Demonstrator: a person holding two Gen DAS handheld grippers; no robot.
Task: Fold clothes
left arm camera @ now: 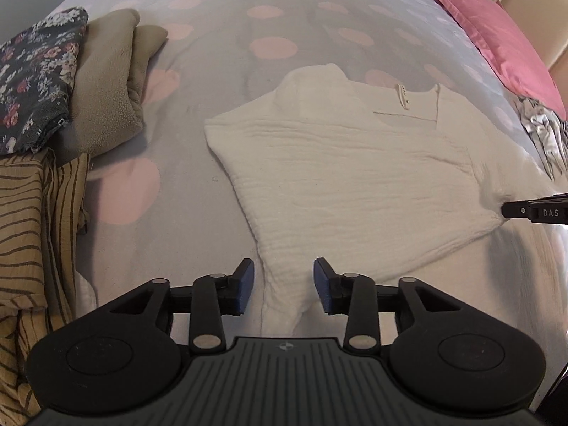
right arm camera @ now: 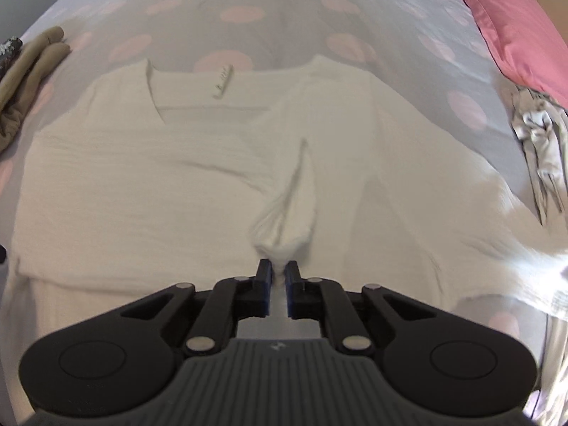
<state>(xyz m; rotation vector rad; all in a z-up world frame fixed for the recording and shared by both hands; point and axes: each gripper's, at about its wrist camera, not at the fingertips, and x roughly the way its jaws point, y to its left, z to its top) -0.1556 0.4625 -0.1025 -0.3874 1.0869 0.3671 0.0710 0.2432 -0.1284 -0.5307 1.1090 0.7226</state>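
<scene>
Right wrist view: the right gripper (right arm camera: 279, 270) pinches a bunched fold of the cream top (right arm camera: 142, 177), dead ahead at twelve o'clock. The left gripper (left arm camera: 283, 285) hangs wide apart, holding nothing, over the hem. The top lies mostly flat on the spotted bedspread (left arm camera: 213, 7), so its folding looks unfinished. Folded clothes (left arm camera: 106, 81) are stacked at ten o'clock, a crumpled grey garment (left arm camera: 543, 131) at two.
</scene>
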